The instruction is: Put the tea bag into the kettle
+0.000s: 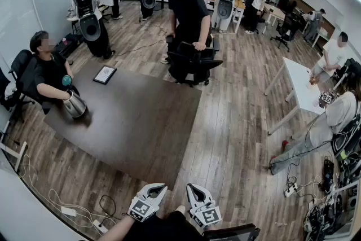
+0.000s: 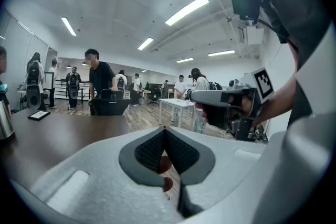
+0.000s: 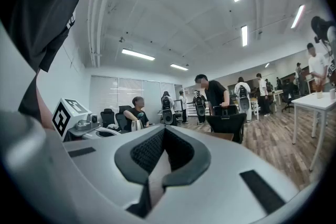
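A steel kettle stands at the left edge of the dark table, in front of a seated person whose hand is at it. The same kettle shows at the far left of the left gripper view. No tea bag shows in any view. My left gripper and right gripper hang side by side at the bottom of the head view, short of the table's near edge. Both are shut with nothing between their pads. The right gripper is level beside the left one.
A black tablet lies on the far part of the table. A standing person leans on a black office chair at the far right corner. A white table is to the right. Cables and a power strip lie on the floor.
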Tool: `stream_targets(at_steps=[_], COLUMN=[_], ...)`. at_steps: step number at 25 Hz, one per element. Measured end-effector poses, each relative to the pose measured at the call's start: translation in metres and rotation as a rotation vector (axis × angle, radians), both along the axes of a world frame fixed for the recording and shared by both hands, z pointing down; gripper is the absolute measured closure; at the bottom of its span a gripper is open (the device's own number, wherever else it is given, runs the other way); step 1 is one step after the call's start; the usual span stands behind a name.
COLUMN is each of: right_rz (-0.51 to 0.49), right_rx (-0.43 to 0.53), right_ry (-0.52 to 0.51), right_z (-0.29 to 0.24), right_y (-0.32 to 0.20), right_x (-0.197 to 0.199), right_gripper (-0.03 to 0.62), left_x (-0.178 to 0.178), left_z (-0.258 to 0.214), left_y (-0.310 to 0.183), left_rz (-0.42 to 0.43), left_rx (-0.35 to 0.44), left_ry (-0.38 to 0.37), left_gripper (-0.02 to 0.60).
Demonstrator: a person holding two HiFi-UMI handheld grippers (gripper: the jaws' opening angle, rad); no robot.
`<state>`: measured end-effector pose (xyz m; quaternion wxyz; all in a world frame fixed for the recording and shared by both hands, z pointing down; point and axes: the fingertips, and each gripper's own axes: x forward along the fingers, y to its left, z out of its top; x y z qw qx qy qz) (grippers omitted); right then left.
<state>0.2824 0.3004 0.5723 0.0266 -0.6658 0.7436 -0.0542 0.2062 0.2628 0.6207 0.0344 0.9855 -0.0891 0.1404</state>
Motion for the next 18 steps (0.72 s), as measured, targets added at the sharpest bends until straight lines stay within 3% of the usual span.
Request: stream_targets(at_steps=[6,18], right_rz=[-0.057,-0.16], right_rx=[0.016,0.043], right_ry=[0.007,0.005], right_z=[0.002,-0.002], right_y=[0.011,0.015], right_x=[-0.004,-0.015], right_gripper=[0.589,0.589], left_x=[-0.013,-0.023], left_z=[0.012,-0.003], left_y=[0.015,0.018], left_rz=[-0.041,-0.146], left_rx=[-0.001,0.032], left_ry=[-0.024,0.004], left_gripper=[0.592,0.592])
